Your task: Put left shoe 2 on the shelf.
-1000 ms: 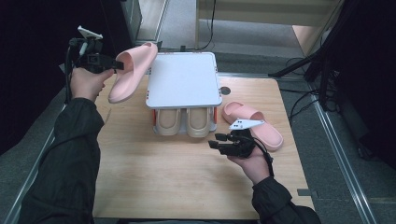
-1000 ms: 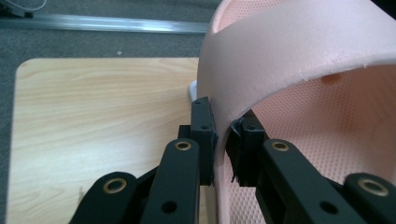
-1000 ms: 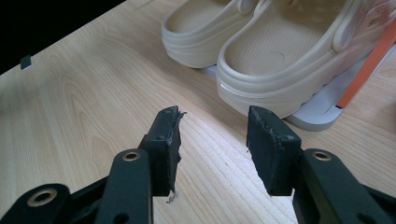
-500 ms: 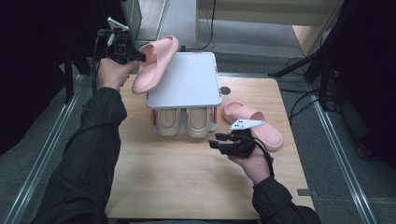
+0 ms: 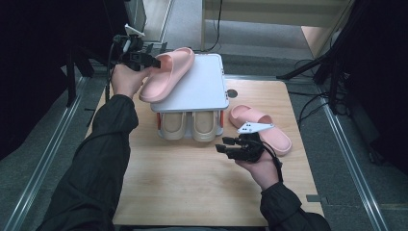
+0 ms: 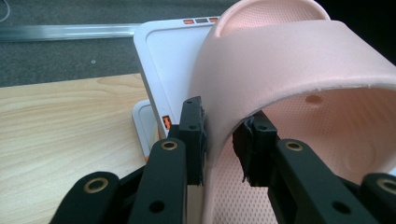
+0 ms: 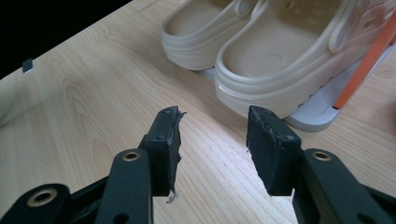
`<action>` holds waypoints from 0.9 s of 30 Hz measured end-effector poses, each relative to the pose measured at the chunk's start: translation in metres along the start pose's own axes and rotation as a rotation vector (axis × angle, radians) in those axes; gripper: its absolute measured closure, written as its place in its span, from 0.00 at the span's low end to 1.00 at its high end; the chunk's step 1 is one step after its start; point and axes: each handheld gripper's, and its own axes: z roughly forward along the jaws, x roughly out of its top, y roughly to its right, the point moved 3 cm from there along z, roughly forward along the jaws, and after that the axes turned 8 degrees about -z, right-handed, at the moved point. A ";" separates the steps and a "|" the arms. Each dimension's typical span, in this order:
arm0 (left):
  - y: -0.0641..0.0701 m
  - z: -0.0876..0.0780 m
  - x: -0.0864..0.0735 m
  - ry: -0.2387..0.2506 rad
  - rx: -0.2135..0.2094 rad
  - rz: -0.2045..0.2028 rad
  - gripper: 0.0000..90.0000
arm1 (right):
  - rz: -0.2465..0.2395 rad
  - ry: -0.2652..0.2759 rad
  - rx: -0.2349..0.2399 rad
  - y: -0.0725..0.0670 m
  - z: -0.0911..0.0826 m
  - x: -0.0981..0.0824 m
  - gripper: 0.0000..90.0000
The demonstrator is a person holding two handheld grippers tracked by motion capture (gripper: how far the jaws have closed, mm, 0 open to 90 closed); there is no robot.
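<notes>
Pink slipper (image 5: 167, 73) down on rack's white top shelf (image 5: 202, 86), heel end overhanging; left gripper (image 6: 219, 140) jaws just been opening, strap between them, pads barely clear; right gripper (image 7: 212, 140) idle, released, nothing between; second pink slipper (image 5: 262, 127) on table (image 5: 192, 192) awaits shelving; beige clogs (image 5: 190, 126) already on lower tier.

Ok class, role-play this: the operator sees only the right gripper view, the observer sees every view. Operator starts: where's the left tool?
Observer: The left tool has a pink slipper's strap between its jaws, which have just been opening.
Operator: Where does that slipper sit?
Observer: On the white rack's top shelf, partly over its left edge.
Operator: Any other footwear I'm missing?
Observer: A second pink slipper lies on the table, just beyond the right tool.
</notes>
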 end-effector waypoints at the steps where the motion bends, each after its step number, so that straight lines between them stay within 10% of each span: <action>1: 0.000 0.000 0.000 -0.004 -0.007 0.000 0.79 | -0.001 0.000 -0.001 0.000 0.000 0.000 0.62; 27: 0.001 -0.008 -0.009 -0.040 -0.107 -0.015 0.67 | 0.000 0.000 -0.007 0.001 0.000 0.000 0.62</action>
